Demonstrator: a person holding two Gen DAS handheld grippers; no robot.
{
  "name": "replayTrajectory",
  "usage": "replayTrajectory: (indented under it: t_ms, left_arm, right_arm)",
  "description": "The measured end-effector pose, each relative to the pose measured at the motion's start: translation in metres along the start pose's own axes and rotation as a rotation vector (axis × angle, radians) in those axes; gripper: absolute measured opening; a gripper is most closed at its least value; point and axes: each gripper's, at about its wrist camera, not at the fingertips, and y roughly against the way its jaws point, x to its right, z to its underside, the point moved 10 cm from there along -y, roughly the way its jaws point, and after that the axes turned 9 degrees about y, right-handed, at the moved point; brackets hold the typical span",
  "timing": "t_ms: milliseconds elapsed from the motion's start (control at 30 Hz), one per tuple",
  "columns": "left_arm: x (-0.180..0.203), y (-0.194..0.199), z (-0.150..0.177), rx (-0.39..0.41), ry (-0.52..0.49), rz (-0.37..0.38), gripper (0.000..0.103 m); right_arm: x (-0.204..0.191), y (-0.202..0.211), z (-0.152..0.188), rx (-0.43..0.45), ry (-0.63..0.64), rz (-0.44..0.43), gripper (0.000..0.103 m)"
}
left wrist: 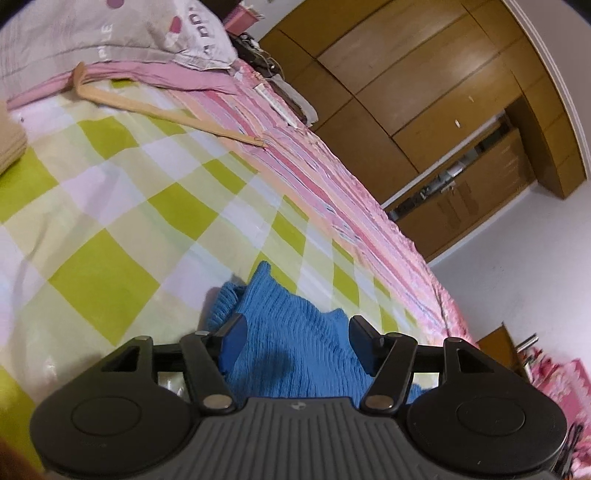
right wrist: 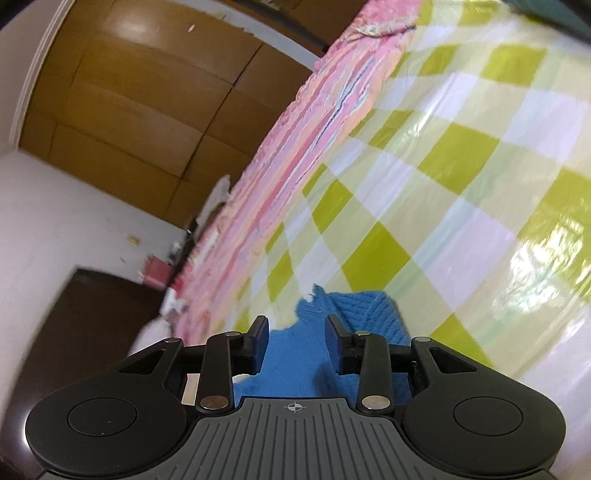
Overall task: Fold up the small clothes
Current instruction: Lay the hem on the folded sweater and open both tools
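Note:
A small blue knitted garment (left wrist: pixel 291 332) lies bunched on the green-and-white checked sheet (left wrist: pixel 122 206). My left gripper (left wrist: pixel 295 328) is open, its fingers wide apart on either side of the knit, just above it. The same blue garment shows in the right wrist view (right wrist: pixel 295 354), on the checked sheet (right wrist: pixel 461 166). My right gripper (right wrist: pixel 296 332) is open, its fingers straddling the cloth's ragged edge. Neither gripper holds the fabric.
A wooden hanger (left wrist: pixel 159 107) lies at the far side of the bed beside a pink striped blanket (left wrist: pixel 303 162) and a grey pillow (left wrist: pixel 110 33). A beige folded item (left wrist: pixel 9 144) sits at the left edge. Wooden wardrobes (left wrist: pixel 424 85) stand beyond the bed.

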Motion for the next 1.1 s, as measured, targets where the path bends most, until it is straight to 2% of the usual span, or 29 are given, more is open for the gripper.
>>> replayTrajectory:
  t_ms: [200, 433, 500, 567, 667, 867, 1100]
  left_arm:
    - [0.004, 0.003, 0.007, 0.008, -0.064, -0.048, 0.065]
    - [0.009, 0.004, 0.017, 0.018, -0.159, -0.095, 0.065]
    - [0.01, 0.004, 0.019, 0.021, -0.185, -0.102, 0.065]
    - [0.012, 0.004, 0.02, 0.025, -0.212, -0.107, 0.065]
    - [0.018, 0.007, 0.023, 0.034, -0.264, -0.114, 0.065]
    - [0.035, 0.013, 0.029, 0.072, -0.339, -0.112, 0.066]
    - [-0.003, 0.003, 0.039, 0.042, -0.391, -0.319, 0.065]
  right_arm:
    - [-0.006, -0.01, 0.003, -0.025, 0.237, 0.134, 0.034]
    - [-0.018, -0.046, 0.017, -0.14, 0.47, 0.235, 0.034]
    - [-0.025, -0.047, 0.021, -0.141, 0.552, 0.263, 0.027]
    - [-0.031, -0.045, 0.024, -0.143, 0.591, 0.261, 0.009]
    - [-0.035, -0.035, 0.019, -0.119, 0.586, 0.247, 0.006]
    - [-0.026, -0.01, -0.018, -0.021, 0.473, 0.242, 0.006]
    - [0.006, -0.021, 0.0, -0.089, 0.442, 0.31, 0.007]
